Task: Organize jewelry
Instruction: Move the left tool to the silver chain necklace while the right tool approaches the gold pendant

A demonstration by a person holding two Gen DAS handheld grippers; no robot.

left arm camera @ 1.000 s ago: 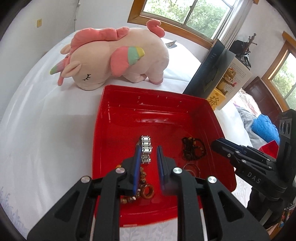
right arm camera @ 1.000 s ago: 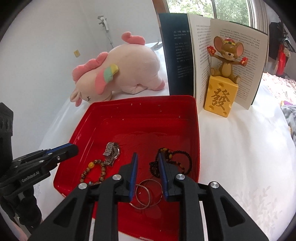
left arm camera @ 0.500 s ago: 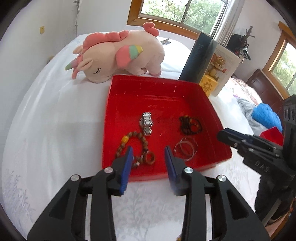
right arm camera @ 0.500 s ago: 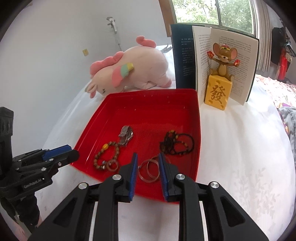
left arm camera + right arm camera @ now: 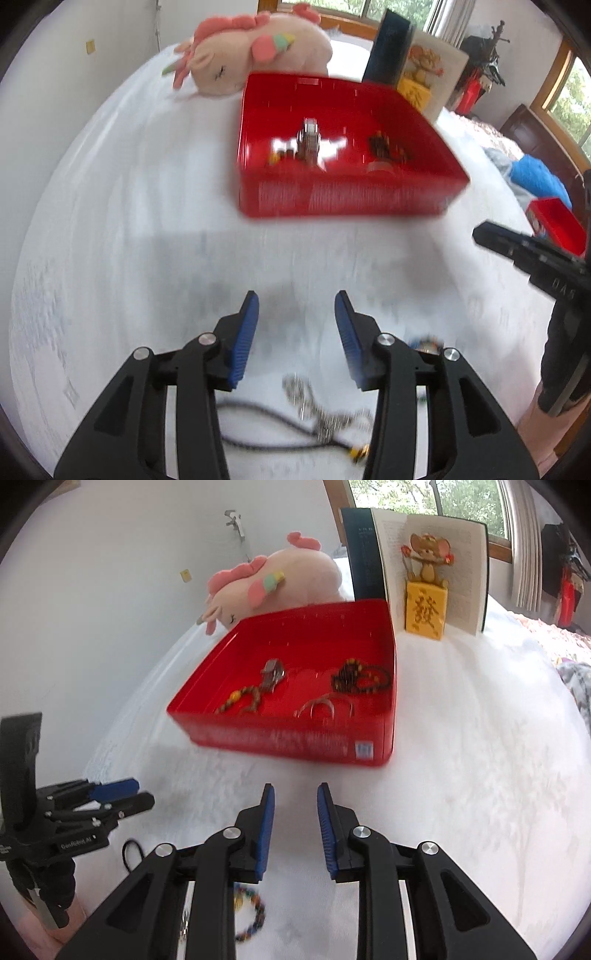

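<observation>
1. Both of your grippers have pulled back from the red tray (image 5: 295, 738); a moment ago their tips hung over it, and now they sit above the bare white cloth (image 5: 461, 794) in front of it.
2. Your left gripper (image 5: 295, 306) has black arms and ribbed blue pads. Its jaws are opening, with nothing between them.
3. Your right gripper (image 5: 295, 794) is built the same. Its jaws stand narrowly apart and empty.
4. The tray is square, glossy red plastic with low walls and a fine ribbed front.
5. Inside it lie four pieces: a silver link bracelet (image 5: 273, 674), a brown bead bracelet (image 5: 240, 701) with a yellow bead, a dark bead bracelet (image 5: 360, 675) coiled in loops, and thin metal bangles (image 5: 325, 707).
6. More jewelry lies loose on the cloth near you: a silvery chain (image 5: 314, 402) over a thin black cord (image 5: 258, 410), blurred, and a multicoloured bead bracelet (image 5: 251, 912) under your right gripper.
7. Behind the tray rest a soft pink plush unicorn (image 5: 273, 583), an open book (image 5: 424, 565) standing upright, and a mouse figurine (image 5: 426, 587) on a yellow block.
</observation>
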